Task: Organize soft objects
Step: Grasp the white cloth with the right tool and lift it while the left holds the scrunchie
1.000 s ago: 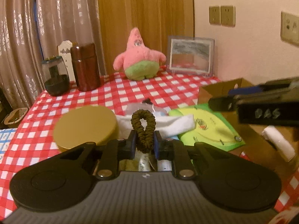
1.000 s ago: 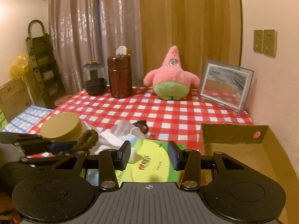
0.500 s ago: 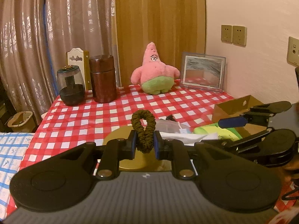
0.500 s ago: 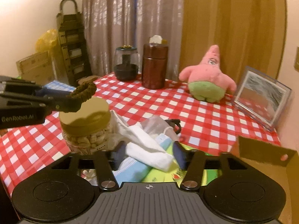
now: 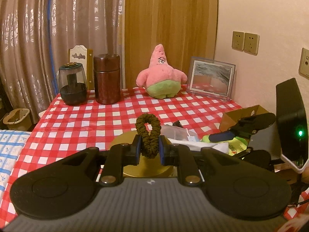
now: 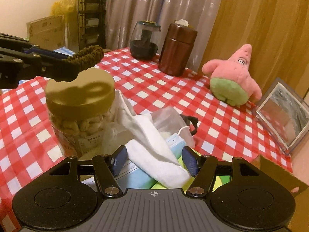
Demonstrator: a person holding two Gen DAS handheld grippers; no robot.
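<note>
Pinched between the left gripper (image 5: 148,147) fingers, a scrunchie (image 5: 148,137) is held above a jar (image 6: 79,112) lid. The right gripper (image 6: 154,159) fingers are spread around a white cloth (image 6: 154,154) piled on masks (image 6: 135,176) on the counter (image 5: 123,114); a plush (image 6: 233,81) sits beyond.

Dk olive scrunchie (image 5: 148,136) upright, pinched above jar; white cloth (image 6: 152,147) crumpled on pile.
</note>
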